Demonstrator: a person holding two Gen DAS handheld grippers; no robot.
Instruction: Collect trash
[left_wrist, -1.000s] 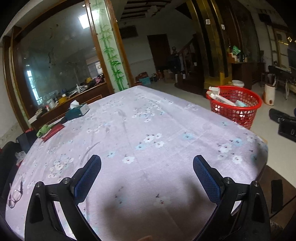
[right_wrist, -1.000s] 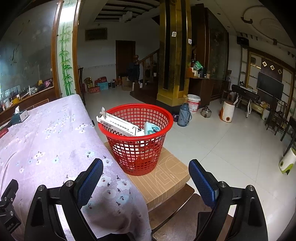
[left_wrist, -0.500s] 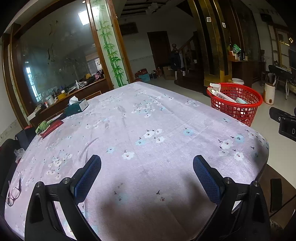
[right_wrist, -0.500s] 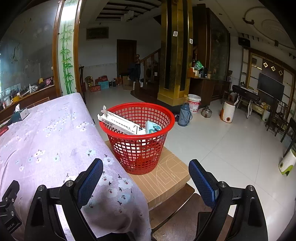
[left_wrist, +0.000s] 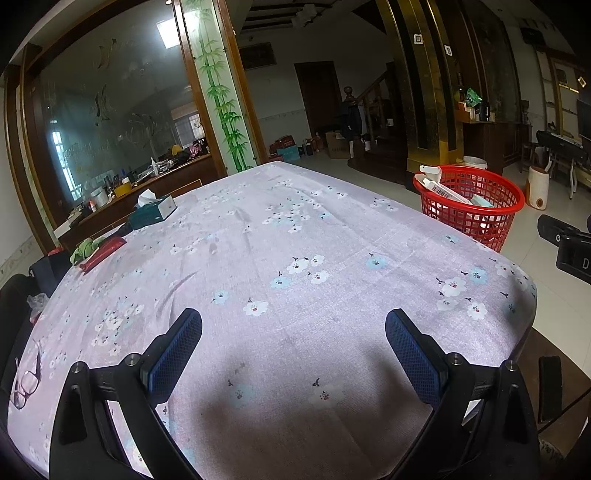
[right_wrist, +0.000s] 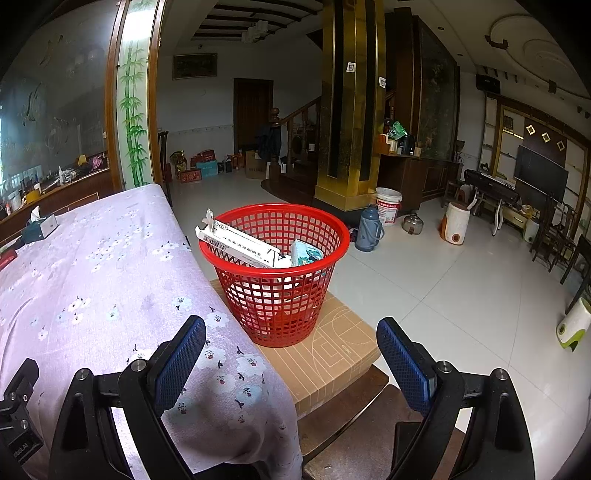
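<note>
A red mesh basket (right_wrist: 275, 273) stands on a cardboard box (right_wrist: 328, 350) beside the table's right edge; it holds a long white carton (right_wrist: 240, 245), a teal packet (right_wrist: 306, 254) and other scraps. The left wrist view shows the same basket (left_wrist: 469, 206) at far right. My left gripper (left_wrist: 293, 343) hovers open over the flowered tablecloth (left_wrist: 280, 258), nothing between its blue pads. My right gripper (right_wrist: 291, 350) is open in front of the basket, over the table corner and the box, holding nothing.
On the table's far left lie a tissue box (left_wrist: 153, 212), a red pouch with a green cloth (left_wrist: 98, 249), and glasses (left_wrist: 26, 376) near the left edge. Tiled floor to the right holds a thermos (right_wrist: 369, 229), a bucket (right_wrist: 388, 205) and a kettle (right_wrist: 412, 223).
The left gripper has tilted up and drawn back slightly, so the table looks lower and farther. The right gripper has barely shifted. Both stay open.
</note>
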